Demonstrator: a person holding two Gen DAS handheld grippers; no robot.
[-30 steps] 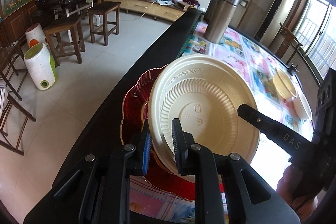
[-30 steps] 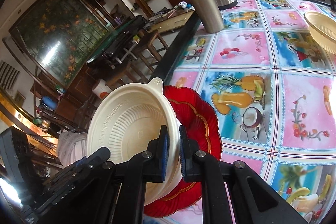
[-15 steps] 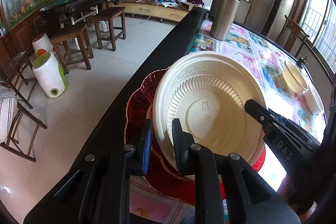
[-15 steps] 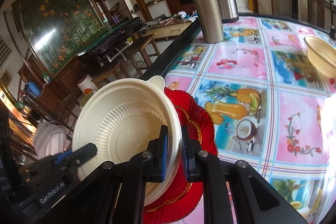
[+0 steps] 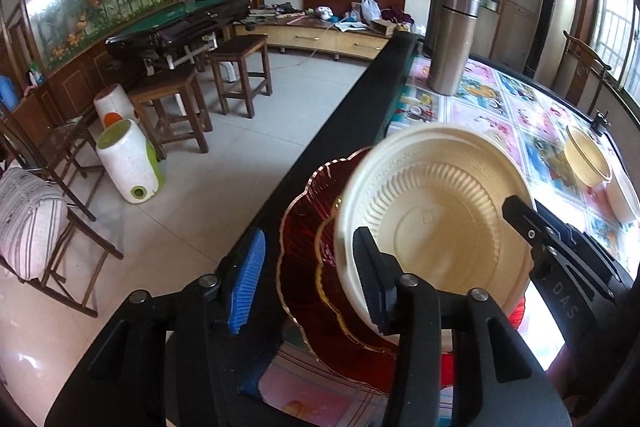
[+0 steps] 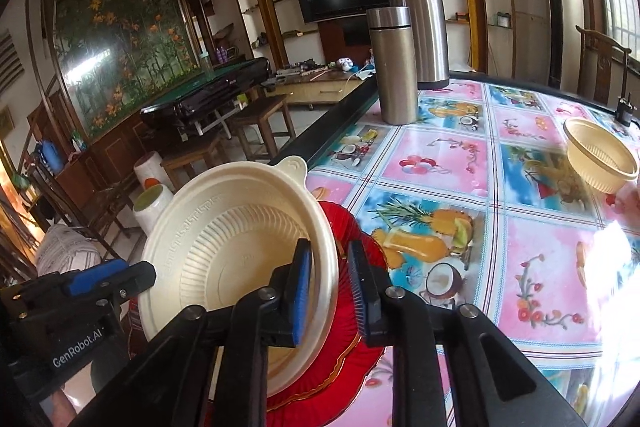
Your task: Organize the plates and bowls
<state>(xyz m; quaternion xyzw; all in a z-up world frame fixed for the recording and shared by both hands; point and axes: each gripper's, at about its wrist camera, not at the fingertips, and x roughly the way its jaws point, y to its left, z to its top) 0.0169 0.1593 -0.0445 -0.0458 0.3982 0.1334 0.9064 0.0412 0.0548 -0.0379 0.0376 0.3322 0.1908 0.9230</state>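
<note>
A cream plastic plate lies on a stack of red plates at the table's near left edge; it also shows in the right wrist view, over the red plates. My left gripper is open, its jaws wide apart on either side of the plates' left rims. My right gripper is partly open, its jaws standing on either side of the cream plate's right rim. A cream bowl sits at the far right of the table.
Two steel thermos flasks stand at the table's far left edge. The table has a colourful fruit-print cloth and a black rim. A second pale bowl lies beside the cream bowl. Stools and chairs stand on the floor left.
Both grippers have opened: the left let go of the plate rims and spread wide, the right loosened on the cream plate's rim. The cream plate has settled lower on the red plates.
</note>
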